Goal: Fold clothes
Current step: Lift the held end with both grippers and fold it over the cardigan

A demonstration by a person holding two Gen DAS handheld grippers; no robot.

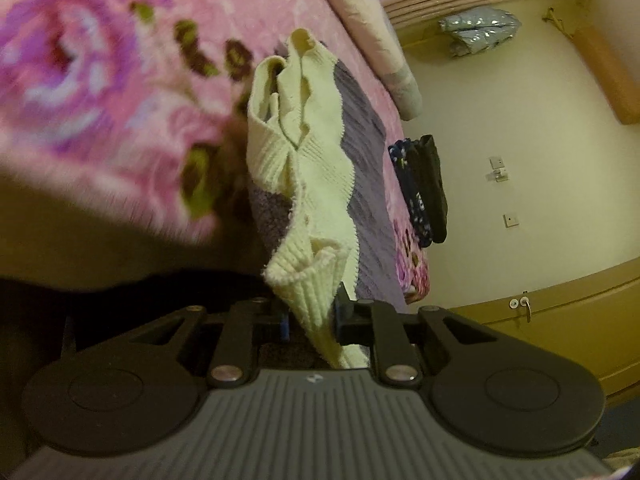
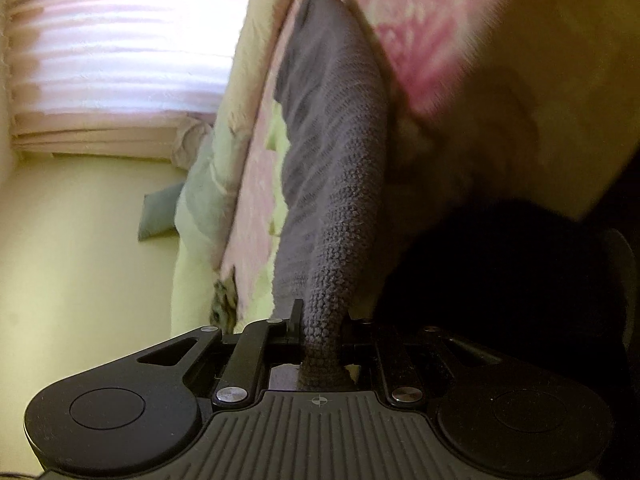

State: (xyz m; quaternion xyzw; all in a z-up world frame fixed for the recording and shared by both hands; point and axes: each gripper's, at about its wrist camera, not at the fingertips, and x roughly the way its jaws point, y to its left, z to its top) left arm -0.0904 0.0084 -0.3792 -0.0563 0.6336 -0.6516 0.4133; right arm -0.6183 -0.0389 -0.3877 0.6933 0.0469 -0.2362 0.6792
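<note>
2 handheld grippers are each pinching knitted cloth above a bed. The left gripper (image 1: 312,320) is closing its jaws on the ribbed edge of a cream knit (image 1: 298,168), which is trailing away ahead of its fingers, rumpled, across a purple-grey knit (image 1: 362,152) lying on a pink floral blanket (image 1: 100,80). The right gripper (image 2: 320,334) is clamping a bunched end of the purple-grey knit, whose cloth is stretching forward and upward from its fingers. Whether the cream and purple parts belong to 1 garment or 2 cannot be told. To the right of the left gripper's fingers, a dark folded bundle (image 1: 424,188) is sitting at the blanket's edge. This appears to be a lift or carry within a fold. Next, both grips likely need to move together, keeping the cloth taut, and set it down flat.
</note>
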